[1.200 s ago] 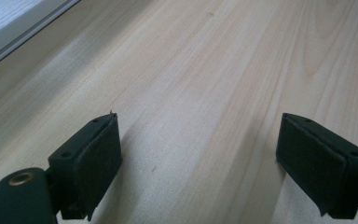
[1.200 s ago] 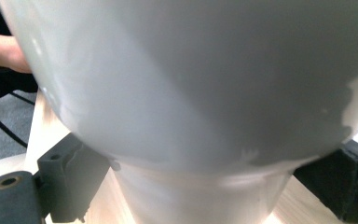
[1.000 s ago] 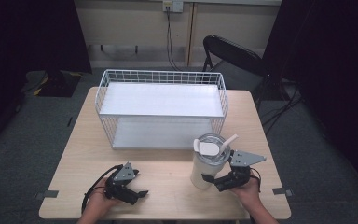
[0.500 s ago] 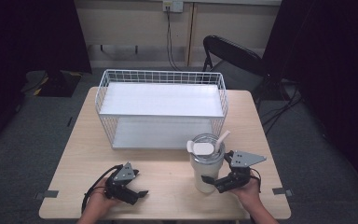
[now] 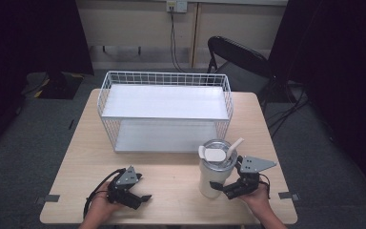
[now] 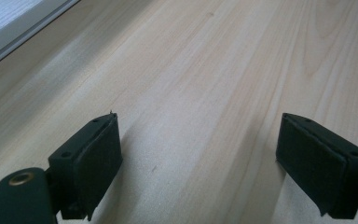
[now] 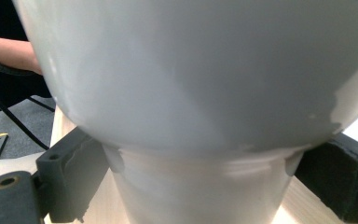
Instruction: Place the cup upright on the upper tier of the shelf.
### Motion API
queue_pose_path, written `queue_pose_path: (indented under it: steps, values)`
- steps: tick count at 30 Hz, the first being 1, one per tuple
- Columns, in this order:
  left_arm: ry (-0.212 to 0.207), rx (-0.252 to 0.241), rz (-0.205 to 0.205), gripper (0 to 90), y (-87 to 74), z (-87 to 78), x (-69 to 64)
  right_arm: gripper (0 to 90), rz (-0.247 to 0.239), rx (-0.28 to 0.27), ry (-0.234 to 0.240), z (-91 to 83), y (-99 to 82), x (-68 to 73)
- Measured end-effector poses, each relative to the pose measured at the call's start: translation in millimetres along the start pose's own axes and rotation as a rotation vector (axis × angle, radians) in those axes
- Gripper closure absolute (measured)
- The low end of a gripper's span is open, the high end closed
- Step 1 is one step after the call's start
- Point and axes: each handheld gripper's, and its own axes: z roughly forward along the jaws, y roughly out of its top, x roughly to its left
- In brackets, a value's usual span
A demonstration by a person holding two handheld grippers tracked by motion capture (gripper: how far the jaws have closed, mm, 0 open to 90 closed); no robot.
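White tumbler upright at the table's near right edge, narrow base clamped in the right tongs, long axis vertical; left tongs well apart to the left, spread wide, holding nothing.

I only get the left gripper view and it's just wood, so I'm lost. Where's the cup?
Observer: The white tumbler stands on the table, in front of the wire basket, at its right end.
Operator: Is anyone holding it?
Observer: Yes, the right gripper has a jaw on each side of its narrow lower part, pressed against it.
Operator: Does it have a lid?
Observer: Yes, a lid with a straw that leans to the right.
Operator: And my gripper?
Observer: The left gripper lies low over the table near the front edge, jaws open, nothing between them.
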Motion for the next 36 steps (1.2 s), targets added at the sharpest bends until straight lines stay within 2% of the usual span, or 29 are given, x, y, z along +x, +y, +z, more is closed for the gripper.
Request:
queue_pose_path:
  steps: [8,11,14,17,20,23,27,31,36]
  values:
    - [0.000,0.000,0.000,13.5,0.0,0.0,0.0,8.2,-0.006,0.006,-0.001,-0.3,0.5,0.3]
    - [0.000,-0.002,-0.003,13.5,0.0,0.1,-0.2,8.0,-0.001,0.003,0.008,0.6,-0.1,-0.7]
    - [0.000,0.000,0.000,13.4,0.0,0.0,-0.1,7.0,0.014,0.012,0.038,4.3,-1.4,-4.4]
    - [0.000,-0.003,-0.004,13.4,-0.1,0.2,-0.3,7.0,-0.014,0.020,0.039,6.6,-0.6,-0.3]
    - [0.001,0.000,0.000,13.4,0.0,0.0,-0.1,7.0,0.003,0.014,0.039,9.0,-0.7,-1.1]
    - [0.000,-0.002,-0.003,13.4,0.0,0.1,-0.2,7.2,-0.012,0.008,0.044,9.6,-1.0,-0.6]
    - [0.000,-0.002,-0.003,13.5,0.0,0.1,-0.1,8.4,-0.009,0.013,0.016,8.7,0.9,3.0]
    - [0.000,-0.002,-0.003,13.4,0.0,0.1,-0.2,8.7,-0.011,0.016,0.013,8.6,1.6,2.8]
    - [-0.001,-0.003,-0.004,13.5,0.0,0.2,-0.2,8.9,-0.036,0.021,0.008,8.6,6.2,5.0]
